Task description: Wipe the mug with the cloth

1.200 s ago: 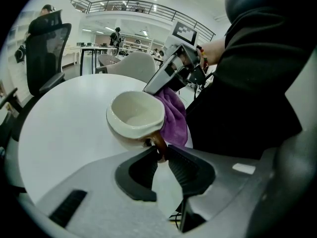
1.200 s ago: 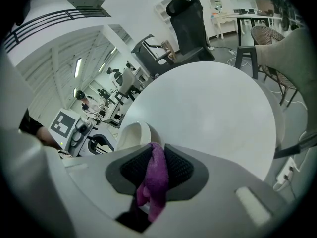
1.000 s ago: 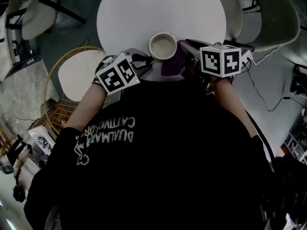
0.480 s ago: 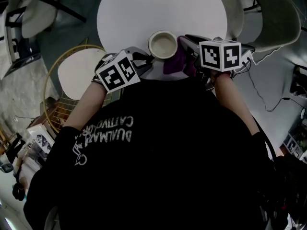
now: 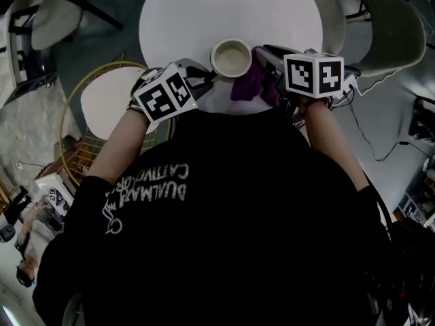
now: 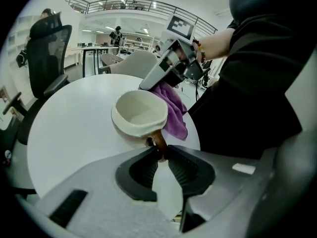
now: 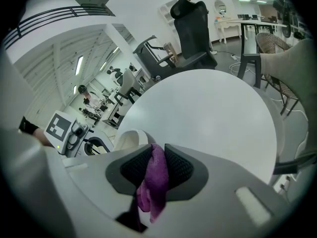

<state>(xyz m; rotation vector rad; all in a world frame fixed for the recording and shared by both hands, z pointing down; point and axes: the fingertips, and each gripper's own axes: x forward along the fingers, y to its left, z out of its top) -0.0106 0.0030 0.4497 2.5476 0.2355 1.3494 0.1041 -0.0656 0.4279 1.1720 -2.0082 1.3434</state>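
Note:
A cream mug point(image 5: 231, 57) is at the near edge of the round white table point(image 5: 231, 9). My left gripper point(image 5: 204, 80) is shut on the mug's brown handle point(image 6: 158, 139), and its pads pinch it just under the cream mug point(image 6: 140, 114). A purple cloth point(image 5: 246, 83) lies against the mug's right side. My right gripper point(image 5: 264, 65) is shut on that cloth point(image 7: 154, 180), which hangs down between its pads. In the right gripper view the mug point(image 7: 130, 140) shows just left of the jaws. The left gripper view shows the cloth point(image 6: 172, 110) draped against the mug's far side.
A wicker stool with a white seat point(image 5: 109, 104) stands at the left of the table. A grey shell chair point(image 5: 391, 32) is at the right, and a black office chair point(image 6: 47, 48) stands beyond the table. My own dark torso fills the lower head view.
Both grippers, the mug and the cloth keep their places; only the view shifts slightly.

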